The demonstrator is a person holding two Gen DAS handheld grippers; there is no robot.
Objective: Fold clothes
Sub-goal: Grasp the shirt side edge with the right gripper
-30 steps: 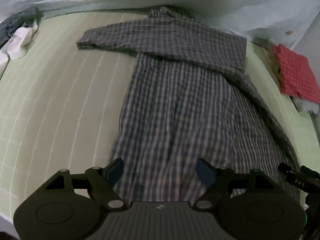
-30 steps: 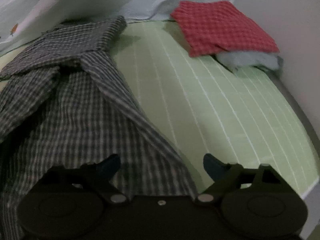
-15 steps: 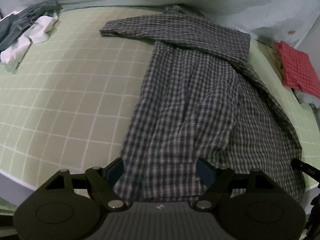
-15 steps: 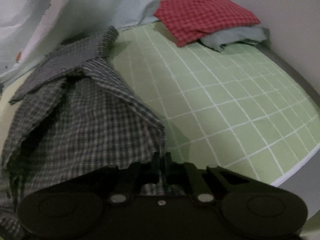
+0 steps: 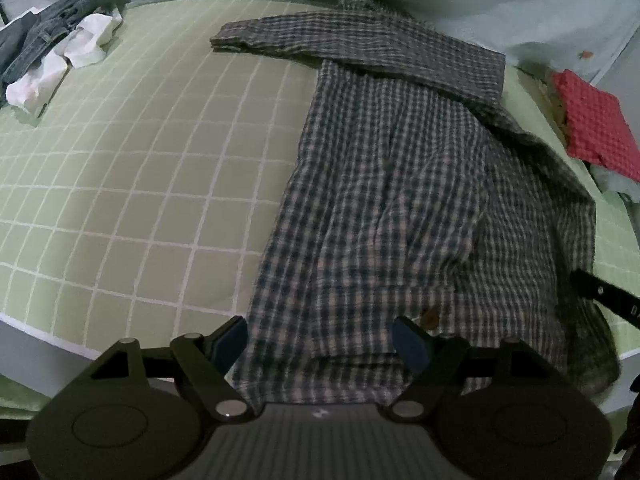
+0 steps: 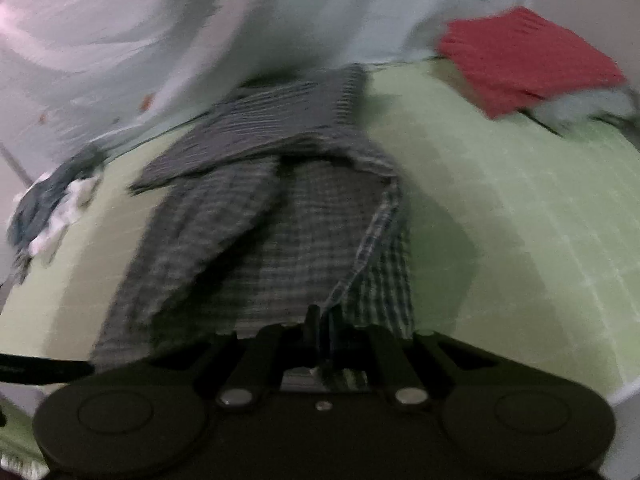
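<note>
With one sleeve folded across, the plaid shirt [image 5: 392, 200] is half-folded: right tongs [image 6: 322, 320] pinch its side edge, left tongs [image 5: 320, 342] gape empty.

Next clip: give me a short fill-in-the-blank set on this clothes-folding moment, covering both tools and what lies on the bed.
1. The right tool is shut on the hem of the grey checked ____ that lies on the green gridded bedsheet.
2. The left tool hangs over the near hem with its jaws ____.
3. The folded cloth near the bed's far right corner is ____ in colour.
4. In the left wrist view, the white cloth lies beside a heap of blue ____.

Missing words: shirt; open; red; denim
</note>
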